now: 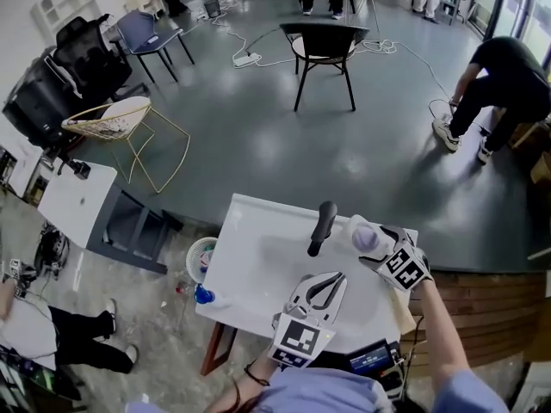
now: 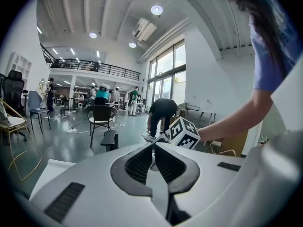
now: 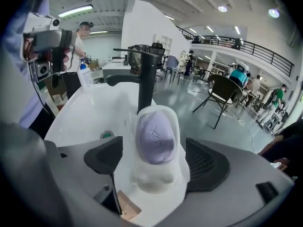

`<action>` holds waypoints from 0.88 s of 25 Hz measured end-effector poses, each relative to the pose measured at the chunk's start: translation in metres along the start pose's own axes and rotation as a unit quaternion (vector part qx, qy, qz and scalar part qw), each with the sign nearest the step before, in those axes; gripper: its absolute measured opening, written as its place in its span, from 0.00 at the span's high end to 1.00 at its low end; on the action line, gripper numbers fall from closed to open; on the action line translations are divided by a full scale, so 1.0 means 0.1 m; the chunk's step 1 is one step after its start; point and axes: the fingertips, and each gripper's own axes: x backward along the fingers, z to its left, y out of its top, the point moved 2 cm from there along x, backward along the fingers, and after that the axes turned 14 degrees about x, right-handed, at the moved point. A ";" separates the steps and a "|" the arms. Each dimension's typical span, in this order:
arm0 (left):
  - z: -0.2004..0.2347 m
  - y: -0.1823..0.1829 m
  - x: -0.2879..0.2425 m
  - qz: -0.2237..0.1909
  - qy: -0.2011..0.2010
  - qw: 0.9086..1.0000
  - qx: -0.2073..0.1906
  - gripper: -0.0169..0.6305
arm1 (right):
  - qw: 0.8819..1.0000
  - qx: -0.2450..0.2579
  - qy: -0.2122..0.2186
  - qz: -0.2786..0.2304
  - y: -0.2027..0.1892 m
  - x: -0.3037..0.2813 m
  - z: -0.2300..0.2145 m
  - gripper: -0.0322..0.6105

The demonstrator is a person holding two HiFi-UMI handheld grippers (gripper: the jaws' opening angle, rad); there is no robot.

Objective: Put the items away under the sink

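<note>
**White container between spread tongs at far right corner of sink top**

On the right gripper [image 3: 156,157]: tongs spread wide, with a white container [image 3: 156,143] upright between them, lilac front facing the camera. A clear gap between one pad [image 3: 105,156] and the container's side. The other pad just beside it, contact there not possible to tell. No pinch on it.

Place of the container, seen from the head view: far right corner of the white sink top [image 1: 250,274], just right of the black faucet [image 1: 323,227]. Base down at the white surface, as far as can be made out.

On the left gripper [image 1: 332,280]: tongs pressed together, with nothing between them. Held above the near middle of the sink top, tips pointing toward the faucet, well apart from the container.

In the basin: a green drain [image 3: 107,135]. At the near left corner of the sink top: a blue-capped bottle [image 1: 204,296], upright. Along the right edge: a tan board [image 1: 399,310].

Beyond the sink top, on grey floor: a black chair [image 1: 323,46], a wire chair [image 1: 120,119] to the left, and a person [image 1: 508,80] bent over at the far right.
</note>
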 end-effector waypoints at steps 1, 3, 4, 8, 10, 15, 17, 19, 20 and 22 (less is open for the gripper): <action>0.02 -0.01 -0.01 0.001 0.004 1.000 0.001 0.94 | 1.000 0.002 0.004 0.001 0.00 -0.05 -0.01 0.33; 0.06 -0.01 -0.04 0.004 0.012 1.000 0.002 0.94 | 1.000 -0.001 0.012 0.002 0.00 -0.15 -0.05 0.33; 0.08 -0.02 -0.05 0.005 0.016 1.000 0.003 0.94 | 1.000 -0.001 0.015 0.002 -0.01 -0.18 -0.06 0.32; 0.12 -0.05 -0.04 0.010 0.028 1.000 0.006 0.94 | 1.000 0.006 0.027 0.006 0.02 -0.27 -0.09 0.32; 0.16 -0.08 -0.02 0.014 0.033 0.999 0.007 0.94 | 0.999 0.013 0.037 0.010 0.01 -0.34 -0.05 0.32; 0.22 -0.14 -0.01 0.021 0.043 0.999 0.006 0.94 | 0.999 -0.003 0.049 0.017 -0.10 -0.48 -0.06 0.31; 0.24 -0.14 -0.01 0.023 0.047 0.999 0.007 0.94 | 0.999 -0.014 0.050 0.009 -0.12 -0.51 -0.08 0.31; 0.26 -0.15 -0.01 0.023 0.049 0.998 0.008 0.94 | 0.999 -0.021 0.049 0.001 -0.11 -0.52 -0.08 0.31; 0.27 -0.15 -0.01 0.024 0.051 0.998 0.009 0.94 | 0.998 -0.026 0.049 -0.002 -0.10 -0.52 -0.07 0.31; 0.30 -0.17 0.01 0.024 0.053 0.998 0.008 0.94 | 0.998 -0.033 0.047 -0.009 -0.07 -0.55 -0.06 0.30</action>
